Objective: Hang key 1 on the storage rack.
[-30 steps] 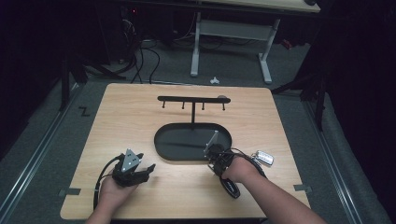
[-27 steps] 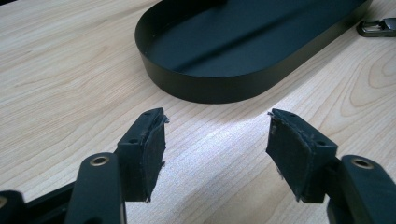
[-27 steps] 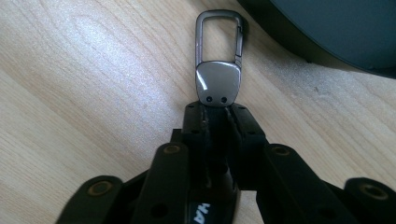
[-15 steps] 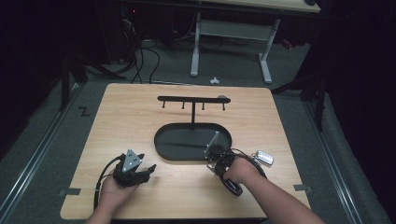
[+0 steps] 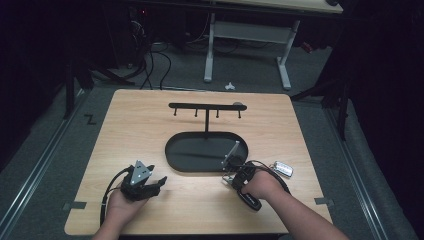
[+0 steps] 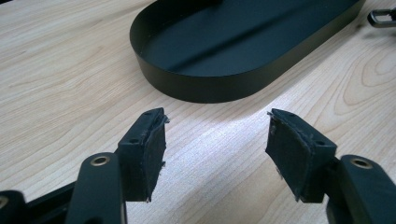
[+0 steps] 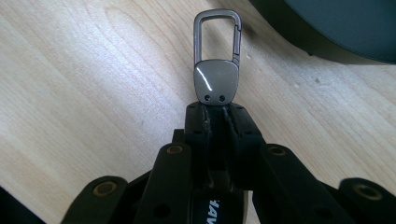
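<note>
My right gripper (image 7: pixel 215 108) is shut on a metal carabiner key clip (image 7: pixel 216 77), pinching it at its flat plate. The clip's loop points away from the jaws, over the wooden table just short of the black oval tray (image 7: pixel 336 28). In the high view the right gripper (image 5: pixel 229 175) is at the tray's near right end. My left gripper (image 6: pixel 215 140) is open with nothing between its pads, low over the wood in front of the tray (image 6: pixel 201 88). From above, the left gripper (image 5: pixel 160 182) is near the table's front left.
A black rack with several hooks (image 5: pixel 207 106) rises on a post from the tray (image 5: pixel 172 155). A key fob (image 5: pixel 281 169) lies on the table to the right of my right hand. The table's front edge is close behind both hands.
</note>
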`<state>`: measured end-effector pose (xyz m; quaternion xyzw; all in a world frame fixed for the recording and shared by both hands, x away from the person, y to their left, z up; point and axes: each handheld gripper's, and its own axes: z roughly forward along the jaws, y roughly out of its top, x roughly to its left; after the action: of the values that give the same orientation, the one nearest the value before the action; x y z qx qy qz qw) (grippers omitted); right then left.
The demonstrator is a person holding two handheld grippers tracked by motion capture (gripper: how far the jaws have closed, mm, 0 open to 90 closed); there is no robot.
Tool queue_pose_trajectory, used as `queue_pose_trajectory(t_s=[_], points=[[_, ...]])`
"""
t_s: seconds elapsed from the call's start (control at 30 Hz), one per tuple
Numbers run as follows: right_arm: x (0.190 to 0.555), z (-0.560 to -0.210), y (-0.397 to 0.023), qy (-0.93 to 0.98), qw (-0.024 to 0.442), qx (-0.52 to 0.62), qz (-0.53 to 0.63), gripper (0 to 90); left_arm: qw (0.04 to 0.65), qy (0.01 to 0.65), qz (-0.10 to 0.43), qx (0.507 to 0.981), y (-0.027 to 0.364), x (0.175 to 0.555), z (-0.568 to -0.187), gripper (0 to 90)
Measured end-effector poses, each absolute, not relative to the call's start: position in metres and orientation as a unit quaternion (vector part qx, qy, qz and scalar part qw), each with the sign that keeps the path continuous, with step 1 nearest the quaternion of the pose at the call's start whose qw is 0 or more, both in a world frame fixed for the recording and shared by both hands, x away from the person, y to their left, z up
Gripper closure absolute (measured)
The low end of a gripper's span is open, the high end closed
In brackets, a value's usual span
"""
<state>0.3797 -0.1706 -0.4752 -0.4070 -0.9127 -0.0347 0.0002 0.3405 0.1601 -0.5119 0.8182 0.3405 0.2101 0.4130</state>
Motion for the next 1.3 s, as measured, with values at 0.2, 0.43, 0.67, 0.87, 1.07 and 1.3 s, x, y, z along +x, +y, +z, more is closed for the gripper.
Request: queue_pose_trajectory(t_s=[0.2, 0.43, 0.67, 0.87, 1.07, 1.3], points=[[0.377, -0.469, -0.176, -0.915, -0.003, -0.399, -0.055, 80.7, 0.412, 0.344, 0.21, 0.817, 0.161, 0.34, -0.512, 37.7], [0.376, -0.45, -0.183, -0.907, -0.009, -0.414, -0.075, 80.7, 0.412, 0.345, 0.209, 0.817, 0.161, 0.34, -0.512, 37.8], [0.379, -0.432, -0.192, -0.9, -0.016, -0.425, -0.09, 80.6, 0.41, 0.343, 0.208, 0.819, 0.162, 0.341, -0.513, 37.8], [0.381, -0.421, -0.192, -0.9, -0.023, -0.424, -0.101, 80.7, 0.412, 0.344, 0.207, 0.818, 0.162, 0.341, -0.513, 37.8], [0.386, -0.409, -0.193, -0.897, -0.033, -0.427, -0.114, 80.6, 0.409, 0.343, 0.206, 0.82, 0.162, 0.342, -0.513, 37.8], [0.39, -0.398, -0.193, -0.893, -0.043, -0.43, -0.121, 80.7, 0.408, 0.342, 0.204, 0.821, 0.161, 0.342, -0.513, 37.8]])
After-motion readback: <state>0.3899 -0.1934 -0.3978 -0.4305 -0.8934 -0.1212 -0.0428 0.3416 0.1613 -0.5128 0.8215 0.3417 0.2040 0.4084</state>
